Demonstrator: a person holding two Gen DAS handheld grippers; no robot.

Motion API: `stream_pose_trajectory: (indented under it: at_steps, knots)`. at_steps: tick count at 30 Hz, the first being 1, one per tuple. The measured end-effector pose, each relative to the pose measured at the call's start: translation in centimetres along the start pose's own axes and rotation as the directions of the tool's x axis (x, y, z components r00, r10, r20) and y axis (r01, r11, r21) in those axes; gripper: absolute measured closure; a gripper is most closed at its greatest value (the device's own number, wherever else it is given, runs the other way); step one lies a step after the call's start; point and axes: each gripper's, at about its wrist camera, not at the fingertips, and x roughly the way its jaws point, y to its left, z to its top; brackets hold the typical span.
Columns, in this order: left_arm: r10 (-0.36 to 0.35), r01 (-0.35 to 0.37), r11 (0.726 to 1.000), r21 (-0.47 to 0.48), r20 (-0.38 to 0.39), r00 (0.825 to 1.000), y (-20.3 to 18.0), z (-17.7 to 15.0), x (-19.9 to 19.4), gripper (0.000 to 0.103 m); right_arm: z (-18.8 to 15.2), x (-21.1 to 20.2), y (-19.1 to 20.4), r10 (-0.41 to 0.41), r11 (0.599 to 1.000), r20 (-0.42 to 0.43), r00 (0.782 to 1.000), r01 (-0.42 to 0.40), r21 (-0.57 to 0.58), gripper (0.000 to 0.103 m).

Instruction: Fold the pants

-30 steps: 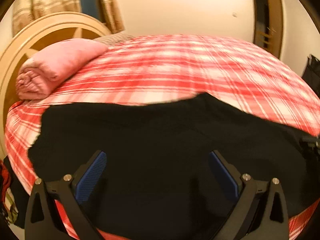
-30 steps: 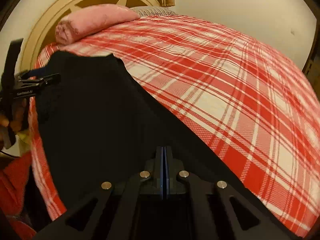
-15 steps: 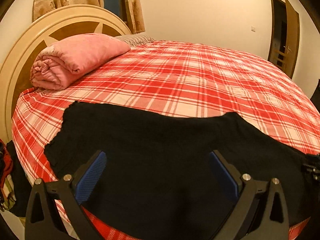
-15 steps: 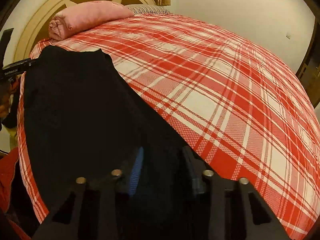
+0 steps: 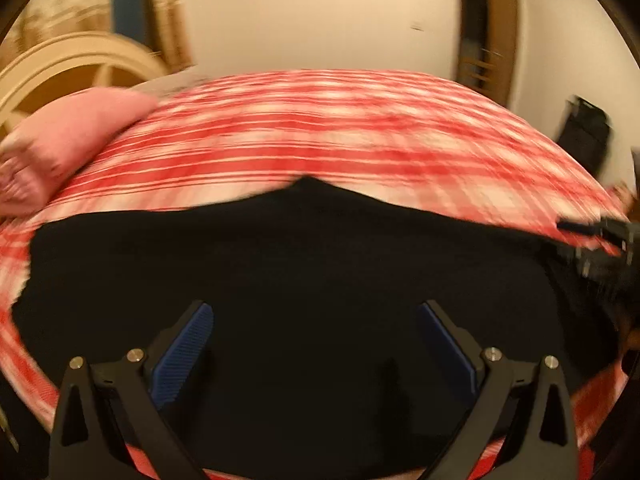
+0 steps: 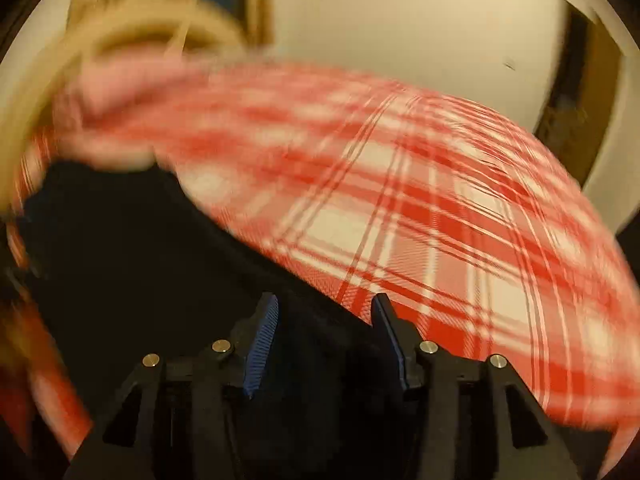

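The black pants lie flat along the near edge of the red plaid bed; they also show in the right wrist view. My left gripper is open wide, low over the middle of the pants, holding nothing. My right gripper is open, its jaws straddling the far edge of the pants without gripping them. The right gripper also shows at the right edge of the left wrist view. Both views are motion-blurred.
The red plaid bedspread stretches beyond the pants. A rolled pink blanket lies at the far left by the cream headboard. A doorway and a dark object stand beyond the bed's far right.
My right gripper has gone from shut on the pants to open and let the fabric go. Both cameras swung; the left gripper stayed open over the pants.
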Motion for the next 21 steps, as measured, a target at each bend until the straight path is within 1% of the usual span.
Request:
stream_pose_trajectory:
  at_steps: [1,2,3,5,7,8,9,10,11,12,13,14,15,16,17,19,20,21]
  knots:
    - [-0.026,0.026,0.999,0.031,-0.01,1.0,-1.0,-0.2,0.2,0.0,-0.4,-1.4,-0.7,-0.007,0.999,0.025,1.0,0.006,0.037,0.031]
    - [-0.04,0.042,0.996,0.079,-0.026,0.999,-2.0,-0.6,0.5,0.0,-0.9,-2.5,-1.4,-0.044,0.998,0.026,0.999,0.042,0.051,0.027]
    - [-0.034,0.038,0.993,0.114,-0.038,0.999,-2.7,-0.9,0.8,0.0,-1.7,-3.3,-2.5,-0.086,0.995,0.001,0.996,0.086,0.06,0.027]
    - [0.0,0.013,0.984,0.18,-0.071,0.997,-3.9,-1.7,1.7,0.0,-3.5,-3.7,-4.9,-0.107,0.989,-0.073,0.992,0.113,0.098,0.027]
    - [-0.003,0.013,0.986,0.166,-0.061,0.998,-3.8,-1.7,1.7,0.0,-5.9,-4.2,-8.9,-0.135,0.965,-0.157,0.978,0.165,0.203,0.027]
    - [-0.009,0.021,0.988,0.154,-0.076,0.997,-3.6,-1.6,1.7,0.0,-6.9,-4.2,-10.7,-0.131,0.95,-0.195,0.972,0.18,0.255,0.027]
    - [-0.018,0.03,0.99,0.14,-0.087,0.996,-3.3,-1.5,1.8,0.0,-8.2,-4.4,-13.1,-0.116,0.927,-0.242,0.963,0.192,0.323,0.027]
    - [-0.021,0.033,0.991,0.132,-0.093,0.995,-3.2,-1.4,1.8,0.0,-8.9,-5.1,-14.6,-0.104,0.911,-0.233,0.967,0.187,0.368,0.027]
    - [-0.019,0.031,0.992,0.126,-0.097,0.995,-3.1,-1.4,1.8,0.0,-9.2,-6.7,-16.3,-0.125,0.887,-0.204,0.971,0.202,0.416,0.027]
    - [-0.008,0.02,0.991,0.13,-0.096,0.995,-3.1,-1.5,1.7,0.0,-9.4,-8.4,-18.2,-0.214,0.846,-0.209,0.954,0.287,0.449,0.027]
    - [0.012,0.0,0.99,0.141,-0.088,0.996,-3.2,-1.5,1.4,0.0,-9.5,-9.6,-19.4,-0.269,0.816,-0.205,0.941,0.335,0.47,0.027]
    - [0.042,-0.03,0.987,0.157,-0.073,0.996,-3.3,-1.4,1.1,0.0,-9.7,-11.2,-20.8,-0.305,0.786,-0.18,0.935,0.354,0.508,0.027]
    - [0.065,-0.055,0.984,0.167,-0.058,0.996,-3.2,-1.3,0.7,0.0,-10.0,-12.9,-22.1,-0.307,0.764,-0.138,0.942,0.33,0.555,0.027]
    - [0.074,-0.065,0.984,0.168,-0.044,0.996,-3.1,-1.2,0.3,0.0,-10.1,-13.7,-22.8,-0.293,0.754,-0.12,0.948,0.307,0.58,0.027]
    - [0.067,-0.062,0.986,0.155,-0.029,0.997,-2.8,-0.9,-0.3,0.0,-10.2,-14.2,-23.4,-0.282,0.751,-0.124,0.951,0.299,0.589,0.027]
    - [0.048,-0.047,0.991,0.123,-0.002,0.999,-2.3,-0.4,-1.1,0.0,-10.5,-13.6,-23.8,-0.263,0.775,-0.179,0.948,0.318,0.546,0.027]
    - [0.048,-0.048,0.993,0.109,0.008,0.999,-2.2,-0.1,-1.3,0.0,-10.8,-12.6,-23.9,-0.253,0.797,-0.223,0.941,0.334,0.503,0.027]
    - [0.051,-0.052,0.994,0.097,0.016,0.999,-2.1,0.1,-1.4,0.0,-11.2,-11.8,-23.9,-0.254,0.808,-0.257,0.933,0.35,0.474,0.027]
